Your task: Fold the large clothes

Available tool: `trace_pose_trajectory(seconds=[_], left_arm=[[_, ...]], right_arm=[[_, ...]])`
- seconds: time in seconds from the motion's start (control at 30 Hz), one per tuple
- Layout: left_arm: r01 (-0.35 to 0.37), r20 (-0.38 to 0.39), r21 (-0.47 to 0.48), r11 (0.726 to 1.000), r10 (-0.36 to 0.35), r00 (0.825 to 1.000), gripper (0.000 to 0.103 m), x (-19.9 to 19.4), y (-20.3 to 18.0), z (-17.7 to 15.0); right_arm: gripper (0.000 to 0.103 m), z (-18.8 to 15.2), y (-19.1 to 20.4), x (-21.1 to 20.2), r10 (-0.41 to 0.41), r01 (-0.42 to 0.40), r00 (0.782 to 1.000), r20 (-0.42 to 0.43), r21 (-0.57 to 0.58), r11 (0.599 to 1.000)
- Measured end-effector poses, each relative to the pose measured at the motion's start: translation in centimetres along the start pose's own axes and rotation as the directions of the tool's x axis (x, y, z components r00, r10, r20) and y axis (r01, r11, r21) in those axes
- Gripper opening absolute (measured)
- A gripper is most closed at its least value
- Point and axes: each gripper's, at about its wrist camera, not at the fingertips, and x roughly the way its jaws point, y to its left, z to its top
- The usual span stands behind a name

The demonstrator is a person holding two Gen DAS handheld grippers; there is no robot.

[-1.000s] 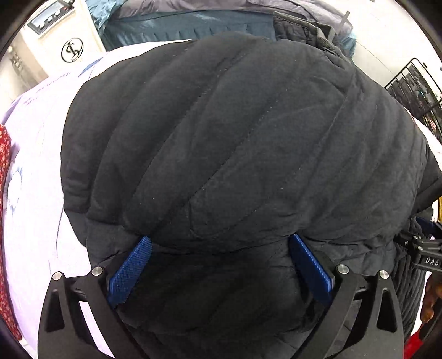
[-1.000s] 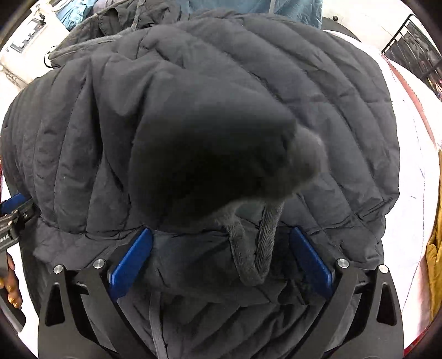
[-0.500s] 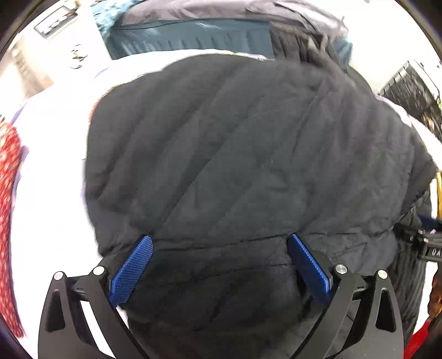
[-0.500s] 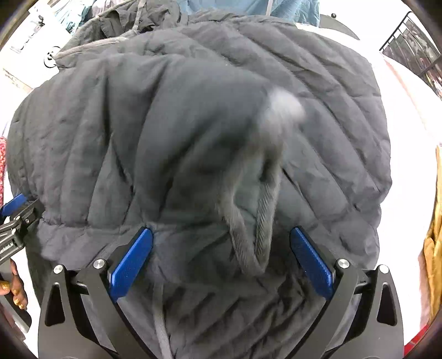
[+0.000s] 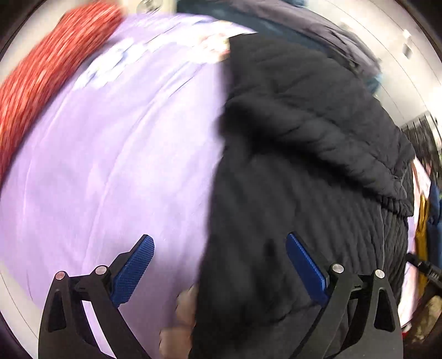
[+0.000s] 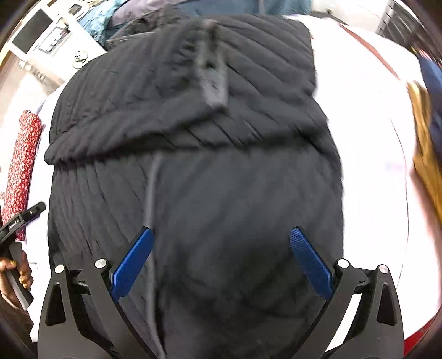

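Observation:
A black quilted puffer jacket lies on a lilac bed sheet, its top part folded down over its lower part. In the right wrist view the jacket fills the middle, with a grey drawcord running down it. My left gripper is open and empty, above the jacket's left edge and the sheet. My right gripper is open and empty, low over the jacket's near part. The left gripper's body also shows at the left edge of the right wrist view.
A red patterned cloth lies at the sheet's left side, also seen in the right wrist view. More clothes are piled at the back. Yellow and blue garments hang at the right. A white appliance stands back left.
Both grippers let go of the jacket and pulled back. The lifted part dropped and now lies folded over. The left view swung left, off the jacket onto the sheet.

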Motion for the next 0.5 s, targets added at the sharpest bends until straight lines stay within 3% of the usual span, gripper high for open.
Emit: trace_pose_trajectory(seconds=[0.17, 0.33, 0.5], left_arm=[[0.041, -0.046, -0.057, 0.998, -0.043, 0.998, 0.084, -0.1, 2.3, -2.1], [0.102, -0.083, 0.005, 0.995, -0.102, 0.991, 0.083, 0.2, 1.2, -3.4], [0.157, -0.178, 0.054, 0.986, -0.145, 0.973, 0.083, 2.4, -1.0, -5.2]], right_arm=[[0.098, -3.0, -3.8, -0.3, -0.003, 0.004, 1.0, -0.016, 0.086, 0.996], [0.098, -5.2, -7.1, -0.5, 0.019, -0.016, 1.0, -0.015, 0.177, 0.984], [0.098, -7.6, -9.7, 0.1, 0.071, -0.06, 0.997, -0.036, 0.25, 0.966]])
